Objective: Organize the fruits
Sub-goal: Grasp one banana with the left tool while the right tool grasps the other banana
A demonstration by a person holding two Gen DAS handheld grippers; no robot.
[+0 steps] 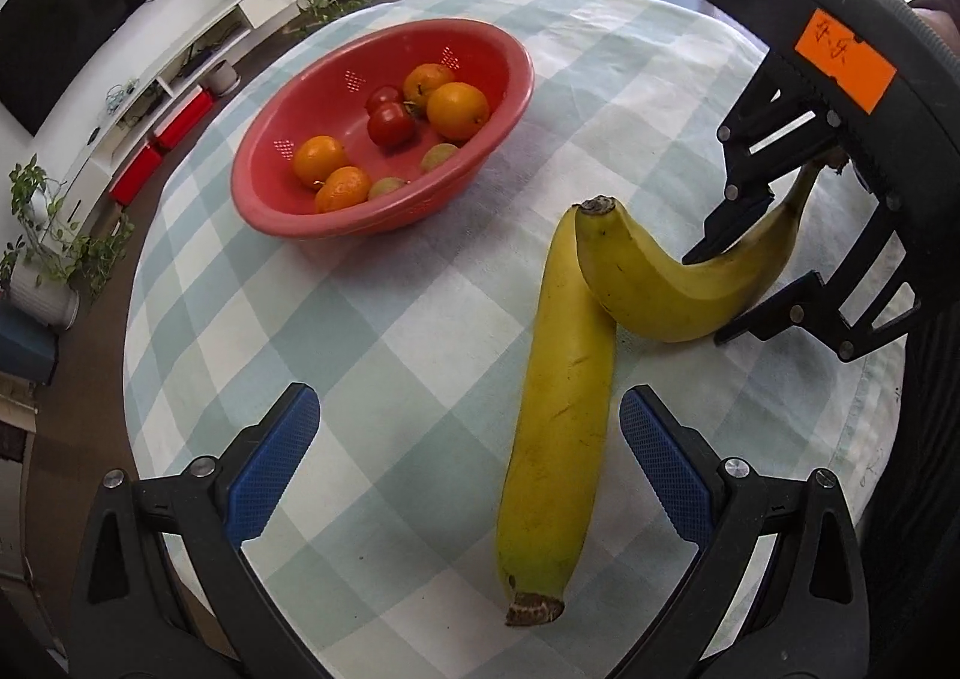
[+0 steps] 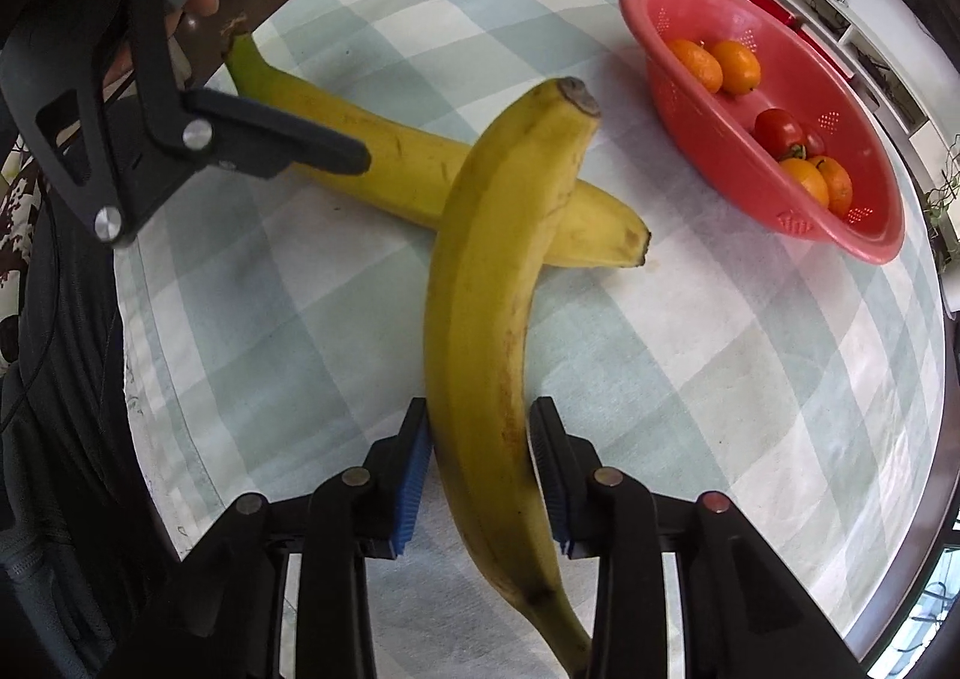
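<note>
We judge the job partly done: oranges and tomatoes already sit in the red basket (image 1: 384, 211), upper left of the left wrist frame. Our right gripper (image 2: 480, 469) has its jaws clenched on the curved banana (image 2: 480, 283); the left gripper (image 1: 468, 469), jaws released, straddles the straight banana (image 1: 558, 415) still on the surface.

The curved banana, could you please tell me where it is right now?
In the right wrist view, the curved banana sits clamped in the right tool, its far end resting across the straight banana, left of the red basket.
</note>
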